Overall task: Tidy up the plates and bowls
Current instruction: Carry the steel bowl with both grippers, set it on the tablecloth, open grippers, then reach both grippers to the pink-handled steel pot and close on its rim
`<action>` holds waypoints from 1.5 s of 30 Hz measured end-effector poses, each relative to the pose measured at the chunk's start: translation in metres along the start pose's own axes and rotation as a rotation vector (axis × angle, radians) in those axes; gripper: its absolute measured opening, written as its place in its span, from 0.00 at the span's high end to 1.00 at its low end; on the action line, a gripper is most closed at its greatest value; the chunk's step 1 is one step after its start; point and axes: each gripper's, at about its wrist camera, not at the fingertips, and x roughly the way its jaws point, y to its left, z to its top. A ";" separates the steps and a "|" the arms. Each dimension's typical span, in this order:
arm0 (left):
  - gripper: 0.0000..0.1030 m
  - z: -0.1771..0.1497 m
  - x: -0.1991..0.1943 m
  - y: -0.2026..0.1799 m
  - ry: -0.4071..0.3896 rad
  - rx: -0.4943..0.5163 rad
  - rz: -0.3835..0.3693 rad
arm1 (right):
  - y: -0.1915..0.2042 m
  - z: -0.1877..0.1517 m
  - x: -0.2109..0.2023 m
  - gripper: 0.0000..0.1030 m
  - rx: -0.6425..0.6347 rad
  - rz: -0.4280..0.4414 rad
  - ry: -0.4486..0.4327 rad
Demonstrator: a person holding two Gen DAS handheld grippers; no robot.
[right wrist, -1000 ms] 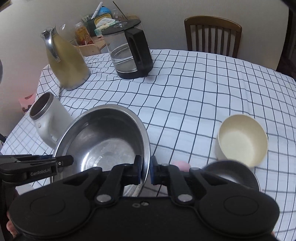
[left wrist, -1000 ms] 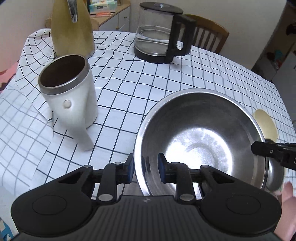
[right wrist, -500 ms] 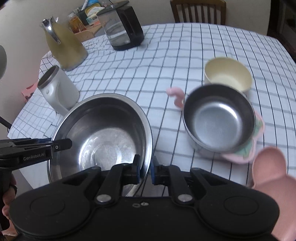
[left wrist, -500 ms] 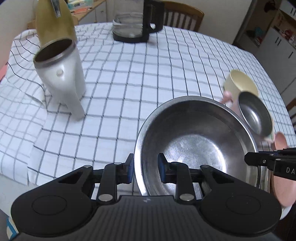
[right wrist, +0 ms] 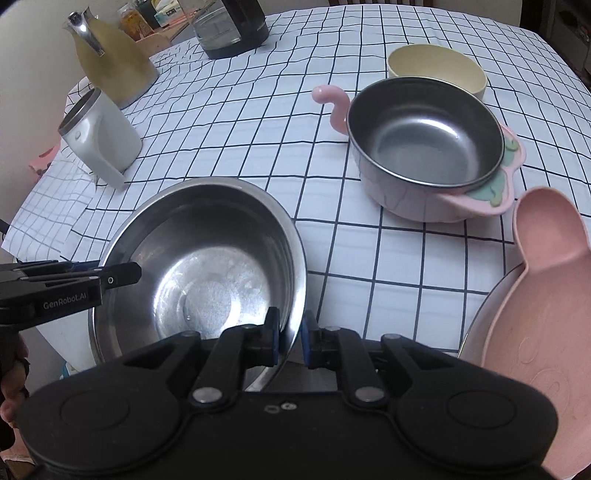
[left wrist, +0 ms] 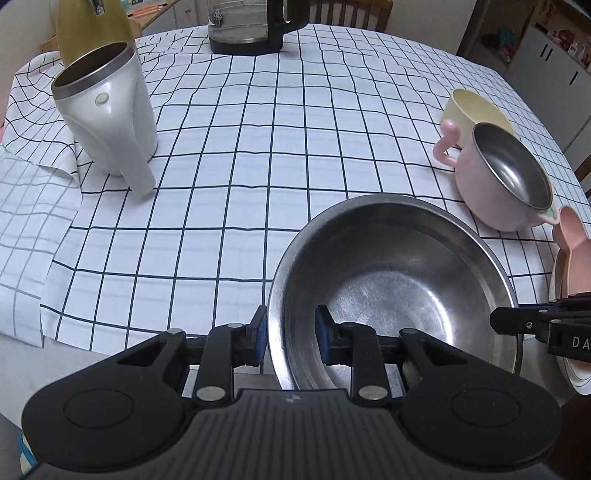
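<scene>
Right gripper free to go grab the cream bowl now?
Probably not: the right gripper is shut on the steel bowl rim, and the pink bowl stands before the cream bowl.

Both wrist views steeply downward, close, sharing steel bowl (left wrist: 391,295) and table (left wrist: 258,147)

A round table (left wrist: 258,155) fills most of both views, covered by a white cloth (right wrist: 258,110) with a thin dark grid; the cloth lies rumpled and folded at its left side. Behind the far edge stands a wooden chair (left wrist: 354,11) with a slatted back, only partly seen. A plain pale wall (right wrist: 33,44) runs along the left, with a low wooden cabinet (left wrist: 162,11) against it. At the right stand white cupboards (left wrist: 546,59) with dark handles. The light is soft and even, indoor
</scene>
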 end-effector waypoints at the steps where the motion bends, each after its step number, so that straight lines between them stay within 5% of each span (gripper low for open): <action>1: 0.75 0.000 0.001 0.000 0.005 -0.003 -0.001 | 0.000 -0.001 0.001 0.87 0.002 0.002 0.004; 11: 0.75 -0.003 0.008 0.004 0.030 -0.022 -0.008 | 0.001 -0.008 0.006 0.87 -0.017 0.003 0.010; 18: 0.75 -0.001 0.005 0.008 0.023 -0.036 -0.003 | 0.000 -0.006 0.005 0.78 -0.022 -0.014 0.007; 25: 0.75 0.000 -0.016 0.011 -0.037 -0.021 -0.007 | -0.002 -0.003 -0.007 0.76 -0.022 -0.011 -0.016; 28: 0.69 0.001 -0.030 0.008 -0.079 -0.014 -0.029 | 0.000 -0.001 -0.015 0.75 -0.029 -0.002 -0.034; 30: 0.44 0.001 -0.041 0.005 -0.118 -0.007 -0.043 | 0.002 0.000 -0.023 0.72 -0.038 0.002 -0.049; 32: 0.32 0.001 -0.052 0.003 -0.163 -0.005 -0.057 | 0.003 0.000 -0.031 0.71 -0.043 0.005 -0.068; 45: 0.29 0.008 -0.096 -0.032 -0.271 0.065 -0.142 | 0.007 0.002 -0.086 0.56 -0.055 0.008 -0.209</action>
